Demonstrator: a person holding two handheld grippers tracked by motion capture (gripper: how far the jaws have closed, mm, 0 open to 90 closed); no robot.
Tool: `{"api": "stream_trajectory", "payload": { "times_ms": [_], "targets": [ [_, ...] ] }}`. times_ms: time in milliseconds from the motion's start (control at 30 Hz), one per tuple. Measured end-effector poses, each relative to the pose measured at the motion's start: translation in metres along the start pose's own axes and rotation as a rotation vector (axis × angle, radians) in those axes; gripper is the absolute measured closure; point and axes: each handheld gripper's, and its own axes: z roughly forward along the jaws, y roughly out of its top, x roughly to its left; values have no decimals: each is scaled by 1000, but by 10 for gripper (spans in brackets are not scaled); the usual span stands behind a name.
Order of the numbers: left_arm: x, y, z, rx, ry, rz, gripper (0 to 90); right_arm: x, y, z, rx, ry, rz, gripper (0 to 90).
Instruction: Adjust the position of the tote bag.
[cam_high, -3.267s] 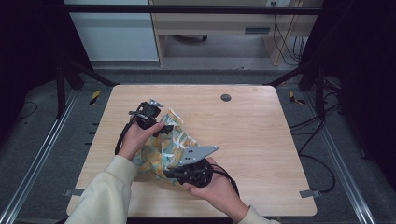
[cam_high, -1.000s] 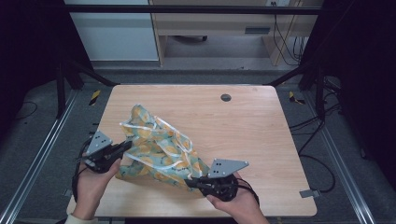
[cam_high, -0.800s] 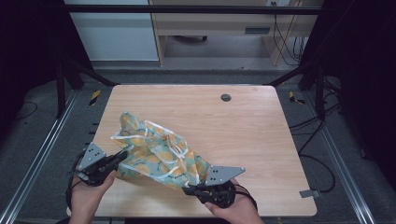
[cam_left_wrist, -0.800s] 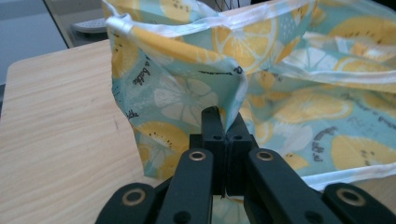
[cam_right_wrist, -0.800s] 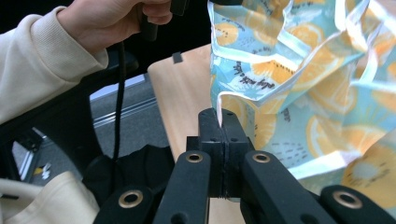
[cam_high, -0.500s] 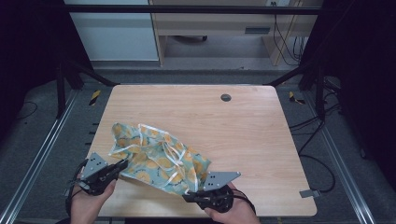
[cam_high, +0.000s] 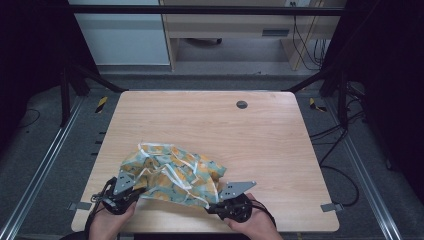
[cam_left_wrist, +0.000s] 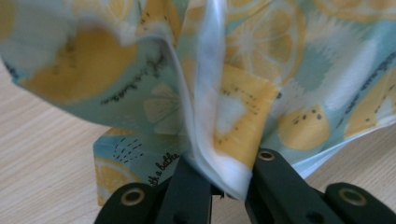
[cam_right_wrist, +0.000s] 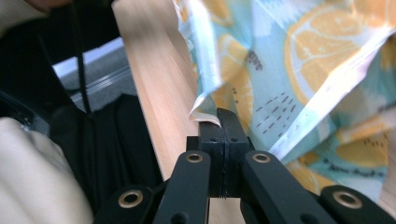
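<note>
A light blue cloth with a lemon print and white trim (cam_high: 172, 172) lies crumpled near the table's front edge. My left gripper (cam_high: 134, 189) is shut on its left edge; in the left gripper view the cloth (cam_left_wrist: 224, 93) bunches up between the black jaws (cam_left_wrist: 227, 186). My right gripper (cam_high: 212, 204) is shut on the cloth's right corner. In the right gripper view the jaws (cam_right_wrist: 219, 126) are pressed together on the cloth's edge (cam_right_wrist: 299, 70). Both grippers sit low over the wood, held by hands at the bottom edge.
The wooden table (cam_high: 210, 125) has a small dark round grommet (cam_high: 242, 104) near its back edge. Metal frame rails (cam_high: 40, 165) run along both sides. A cabinet and cables stand behind the table on the floor.
Both grippers have come down and toward the front edge with the cloth stretched between them. The cloth has sunk from hanging in the air to resting on the table.
</note>
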Motion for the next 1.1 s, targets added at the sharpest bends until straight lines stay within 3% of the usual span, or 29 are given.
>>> {"api": "stream_trajectory", "payload": {
  "times_ms": [267,433,733,1100],
  "targets": [
    [4,-1,9,38,-3,-8,886,-9,-6,12,37,-23,18,900],
    [6,-1,12,34,-14,3,884,-9,-6,13,43,-47,15,900],
    [11,-3,19,35,-62,-28,885,-11,-7,14,66,-84,-7,900],
    [12,-2,25,43,-60,-11,876,-16,-8,15,80,-134,10,900]
  ]
}}
